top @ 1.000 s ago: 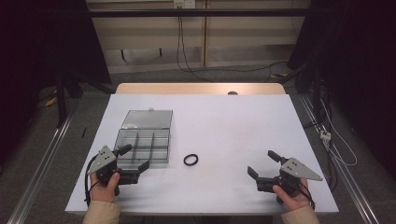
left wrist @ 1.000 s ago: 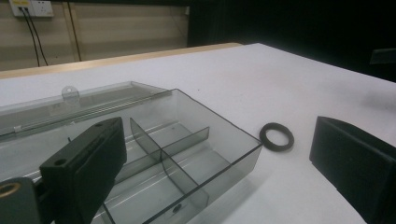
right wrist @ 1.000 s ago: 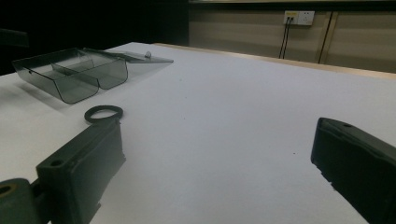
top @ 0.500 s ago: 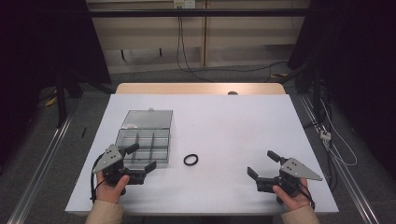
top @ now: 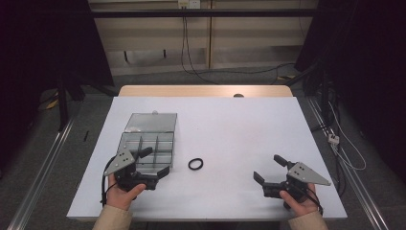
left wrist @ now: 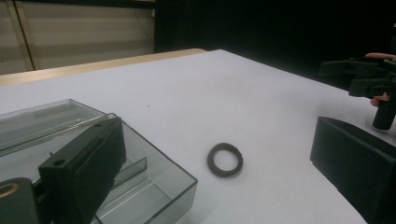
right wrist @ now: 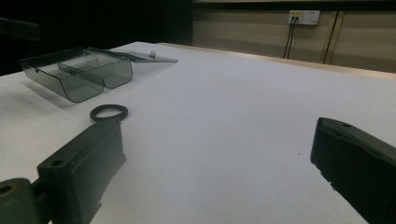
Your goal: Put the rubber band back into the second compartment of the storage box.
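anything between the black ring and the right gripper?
Nothing: in the high view only bare white table lies between the black ring and the open right gripper. The right gripper view shows the same.

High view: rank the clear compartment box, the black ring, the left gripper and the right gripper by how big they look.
1. Clear compartment box, lid open, plainly the largest.
2. Left gripper and right gripper: they look alike in size, so no ranking between them.
3. Black ring, by far the smallest.
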The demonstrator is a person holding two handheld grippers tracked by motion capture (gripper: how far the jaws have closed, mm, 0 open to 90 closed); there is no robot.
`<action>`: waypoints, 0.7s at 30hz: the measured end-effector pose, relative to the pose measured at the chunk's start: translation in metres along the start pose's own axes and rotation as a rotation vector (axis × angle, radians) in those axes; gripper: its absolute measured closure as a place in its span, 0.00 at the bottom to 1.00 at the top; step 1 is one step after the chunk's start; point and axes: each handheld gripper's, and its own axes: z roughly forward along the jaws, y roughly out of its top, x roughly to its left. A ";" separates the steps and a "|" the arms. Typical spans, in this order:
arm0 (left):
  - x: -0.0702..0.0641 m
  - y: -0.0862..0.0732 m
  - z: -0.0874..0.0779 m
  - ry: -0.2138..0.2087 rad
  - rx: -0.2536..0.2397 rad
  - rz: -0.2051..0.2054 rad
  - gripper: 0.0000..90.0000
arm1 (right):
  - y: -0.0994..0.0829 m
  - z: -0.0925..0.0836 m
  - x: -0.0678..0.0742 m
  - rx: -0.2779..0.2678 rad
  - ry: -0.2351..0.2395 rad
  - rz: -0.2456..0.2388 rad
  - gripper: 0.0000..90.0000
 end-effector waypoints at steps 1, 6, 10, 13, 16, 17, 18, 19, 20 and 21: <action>-0.001 0.000 0.001 -0.002 0.002 0.002 0.04 | 0.000 0.000 0.000 -0.002 0.000 0.003 0.03; -0.006 0.004 0.009 -0.027 0.001 0.004 0.04 | 0.000 0.000 0.000 -0.001 0.003 0.001 0.03; -0.009 0.005 0.015 -0.037 0.008 0.001 0.04 | 0.000 0.000 0.000 -0.001 0.006 0.001 0.03; -0.011 0.006 0.019 -0.045 0.015 0.005 0.04 | 0.001 0.000 0.000 -0.003 0.007 0.002 0.03; -0.013 0.008 0.022 -0.058 0.010 0.005 0.04 | 0.001 0.000 0.000 -0.004 0.009 0.001 0.03; -0.014 0.009 0.023 -0.060 0.010 0.004 0.04 | 0.001 0.000 0.000 -0.002 0.011 0.002 0.03; -0.015 0.009 0.024 -0.063 0.010 0.005 0.04 | 0.001 0.000 0.000 -0.002 0.011 0.002 0.03; -0.015 0.010 0.025 -0.066 0.009 0.006 0.04 | 0.001 0.000 0.000 -0.002 0.011 0.001 0.03; -0.016 0.010 0.027 -0.068 0.013 0.006 0.04 | 0.001 0.000 0.000 -0.002 0.013 0.000 0.03; -0.016 0.010 0.027 -0.069 0.012 0.005 0.04 | 0.001 0.000 0.000 -0.002 0.013 0.000 0.03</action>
